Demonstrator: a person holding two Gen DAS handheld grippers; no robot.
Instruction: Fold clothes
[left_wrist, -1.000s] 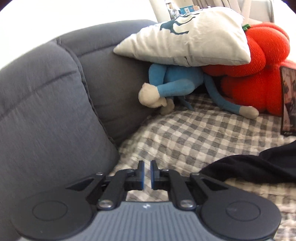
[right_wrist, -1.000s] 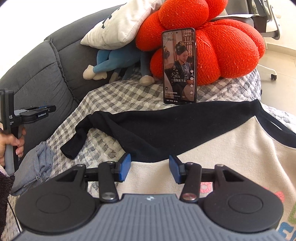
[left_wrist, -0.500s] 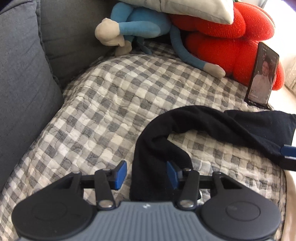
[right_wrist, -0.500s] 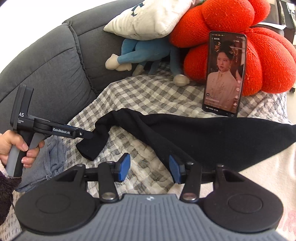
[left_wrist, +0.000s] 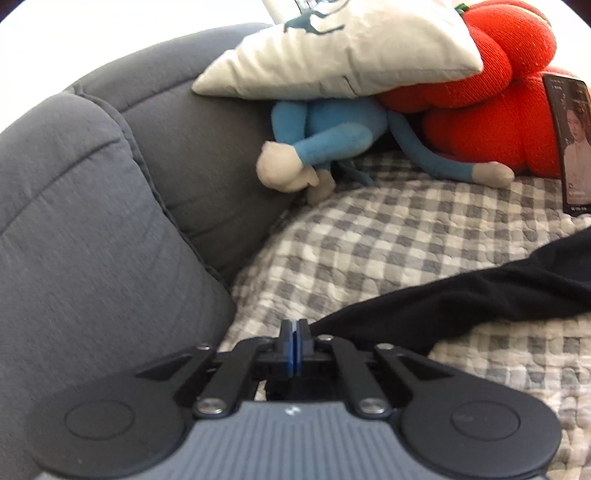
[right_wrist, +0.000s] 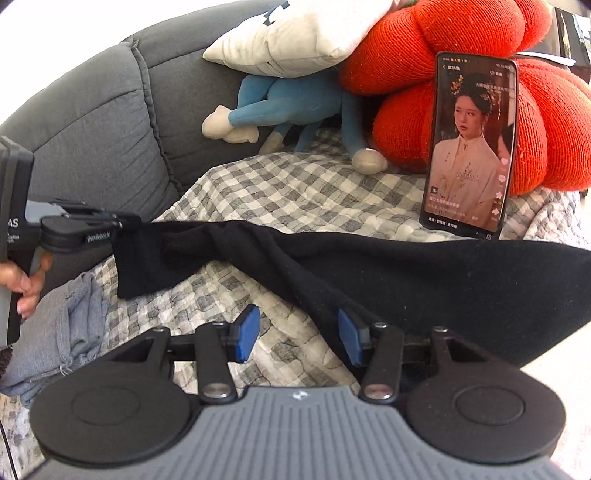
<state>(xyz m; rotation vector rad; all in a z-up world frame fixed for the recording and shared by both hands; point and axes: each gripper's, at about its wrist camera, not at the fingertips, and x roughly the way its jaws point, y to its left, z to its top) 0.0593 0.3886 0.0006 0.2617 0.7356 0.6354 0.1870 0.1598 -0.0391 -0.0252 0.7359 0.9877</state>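
Note:
A sweatshirt with black sleeves lies on the checked blanket (right_wrist: 295, 192); a strip of its cream body (right_wrist: 554, 354) shows at the lower right. One black sleeve (right_wrist: 258, 251) stretches out to the left. My left gripper (right_wrist: 127, 223) is shut on that sleeve's cuff corner. In the left wrist view its pads meet at the left gripper (left_wrist: 295, 343), and the sleeve (left_wrist: 461, 299) trails off to the right. My right gripper (right_wrist: 297, 328) stands open low over the blanket, its right finger at the edge of the sleeve's upper part.
A phone (right_wrist: 469, 147) with a lit screen leans on a red pumpkin cushion (right_wrist: 406, 37). A blue plush toy (right_wrist: 295, 99) lies under a white pillow (right_wrist: 303, 29) against the grey sofa back (right_wrist: 92, 122). Crumpled grey clothing (right_wrist: 62, 332) sits at the left by a hand (right_wrist: 26, 280).
My left gripper opened over the curled sleeve end, then shut on the cuff and drew the sleeve out straight to the left. My right gripper slid left off the cream body, still open.

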